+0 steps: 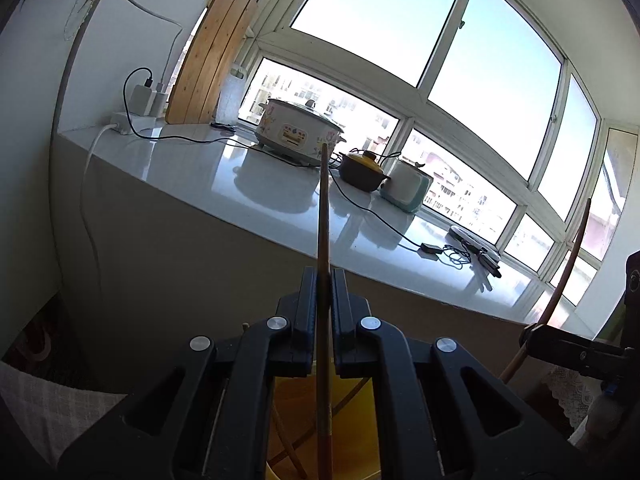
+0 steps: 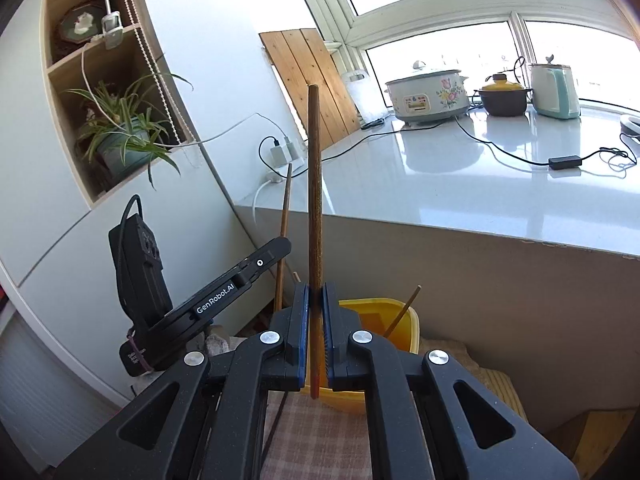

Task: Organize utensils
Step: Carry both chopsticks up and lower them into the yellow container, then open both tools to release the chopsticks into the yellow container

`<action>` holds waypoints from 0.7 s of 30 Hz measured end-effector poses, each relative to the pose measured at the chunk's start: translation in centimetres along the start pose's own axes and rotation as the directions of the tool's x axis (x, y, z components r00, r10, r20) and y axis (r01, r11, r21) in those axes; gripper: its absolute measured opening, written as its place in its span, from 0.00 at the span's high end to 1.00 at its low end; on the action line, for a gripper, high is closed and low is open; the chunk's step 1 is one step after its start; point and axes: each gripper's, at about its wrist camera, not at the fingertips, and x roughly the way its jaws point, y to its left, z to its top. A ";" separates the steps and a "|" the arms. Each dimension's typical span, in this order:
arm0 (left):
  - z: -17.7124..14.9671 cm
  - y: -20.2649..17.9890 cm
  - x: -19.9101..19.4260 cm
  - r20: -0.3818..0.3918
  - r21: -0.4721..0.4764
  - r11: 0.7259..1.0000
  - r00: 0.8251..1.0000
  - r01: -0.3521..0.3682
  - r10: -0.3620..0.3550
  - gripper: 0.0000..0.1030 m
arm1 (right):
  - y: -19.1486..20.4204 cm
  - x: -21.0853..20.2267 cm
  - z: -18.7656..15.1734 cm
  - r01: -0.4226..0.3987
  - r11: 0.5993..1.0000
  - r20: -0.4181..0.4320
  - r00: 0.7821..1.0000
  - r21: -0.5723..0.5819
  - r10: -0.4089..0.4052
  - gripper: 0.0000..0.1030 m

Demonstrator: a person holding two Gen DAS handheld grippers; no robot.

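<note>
Left gripper [image 1: 323, 284] clamped tight on one upright chopstick [image 1: 323, 216] above the yellow bin [image 1: 320, 420], right gripper [image 2: 316, 300] likewise pinching another chopstick [image 2: 314, 184] — light, stiff, probably slick wooden sticks, best gripped mid-shaft to avoid pivoting.

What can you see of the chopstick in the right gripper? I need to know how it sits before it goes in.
The chopstick is a slim, dark brown stick, wood by its look, with a blunt top end and a reddish lower tip. It stands nearly upright, clamped partway up between the shut fingers of the right gripper. Its lower tip hangs by the near edge of the yellow container; whether it touches cannot be told.
</note>
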 end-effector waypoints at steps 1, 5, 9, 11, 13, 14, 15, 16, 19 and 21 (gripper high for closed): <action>0.0 0.0 0.1 0.010 0.008 1.000 1.000 -0.006 0.006 0.96 | -0.2 0.0 0.1 0.005 1.000 0.005 1.000 0.001 -0.005 0.95; -0.4 0.4 0.6 0.029 0.011 1.000 0.999 -0.022 0.022 0.96 | -0.7 0.5 0.1 0.033 0.999 0.010 0.999 -0.002 -0.033 0.95; -1.0 0.7 0.9 0.012 0.013 0.999 0.999 -0.031 0.031 0.96 | -1.0 1.3 0.0 0.092 0.996 0.021 0.996 -0.022 -0.092 0.95; -1.3 0.5 0.8 0.001 0.033 0.999 0.999 -0.033 0.033 0.96 | -1.1 1.8 -0.1 0.108 0.994 0.018 0.994 -0.033 -0.108 0.95; -1.6 0.2 0.6 -0.009 0.044 0.999 1.000 -0.026 0.027 0.96 | -1.0 2.2 -0.4 0.128 0.991 0.018 0.992 -0.048 -0.127 0.95; -1.7 0.1 0.4 -0.011 0.050 0.999 1.000 -0.021 0.022 0.96 | -1.0 2.4 -0.6 0.137 0.989 0.018 0.990 -0.057 -0.137 0.95; -1.8 -0.1 0.3 -0.014 0.059 0.998 1.000 -0.019 0.020 0.96 | -1.0 2.6 -0.7 0.144 0.987 0.018 0.990 -0.064 -0.143 0.95; -1.9 -0.3 0.1 -0.020 0.067 0.998 1.000 -0.019 0.021 0.96 | -1.0 2.7 -0.9 0.150 0.986 0.017 0.989 -0.070 -0.149 0.95; -2.3 -0.8 -0.2 -0.040 0.083 0.996 0.999 -0.007 0.010 0.96 | -1.2 3.2 -1.3 0.162 0.984 0.005 0.987 -0.080 -0.162 0.95; -2.5 -1.2 -0.5 -0.049 0.093 0.996 0.999 -0.001 0.006 0.96 | -1.2 3.6 -1.7 0.163 0.983 -0.008 0.986 -0.084 -0.164 0.95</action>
